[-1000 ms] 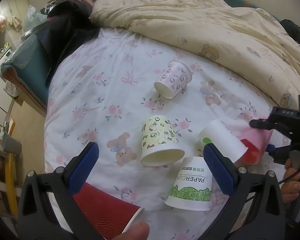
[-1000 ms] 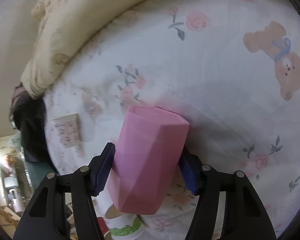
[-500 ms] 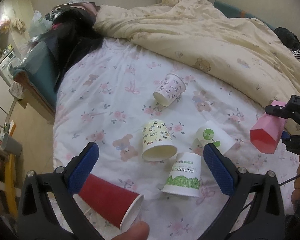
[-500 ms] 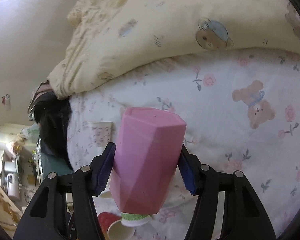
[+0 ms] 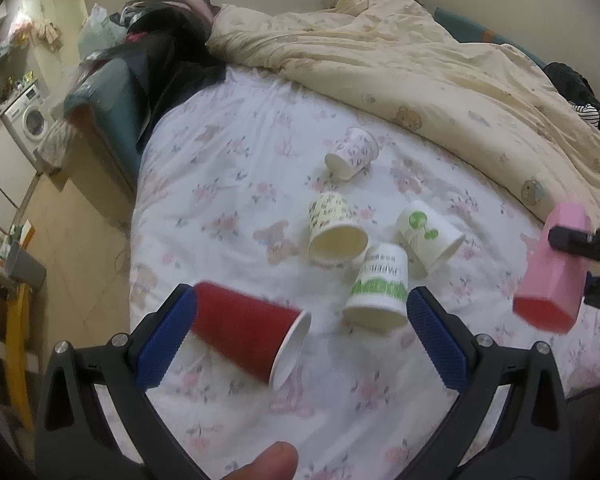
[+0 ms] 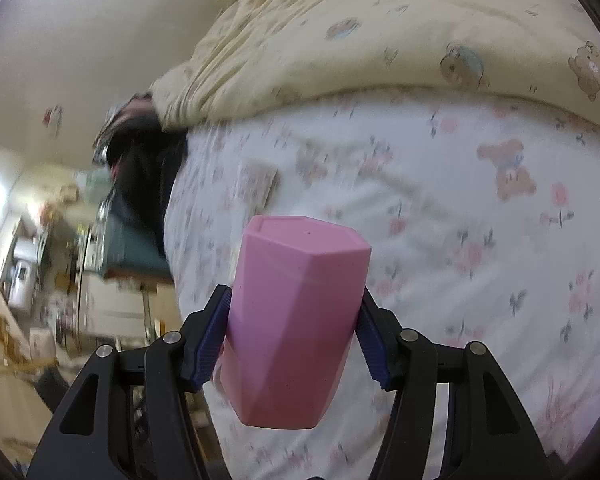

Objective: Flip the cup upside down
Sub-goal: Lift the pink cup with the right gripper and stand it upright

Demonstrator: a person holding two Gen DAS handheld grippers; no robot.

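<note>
One pink cup (image 6: 296,320) clamped in right hand-held gripper (image 6: 294,344).

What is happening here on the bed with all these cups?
A person holds a claw in each hand above the bed sheet. The right claw is shut on a pink cup, lifted off the bed, closed base up and red opening down. The left claw is open and holds nothing. Below it a red cup lies on its side near several paper cups.
</note>
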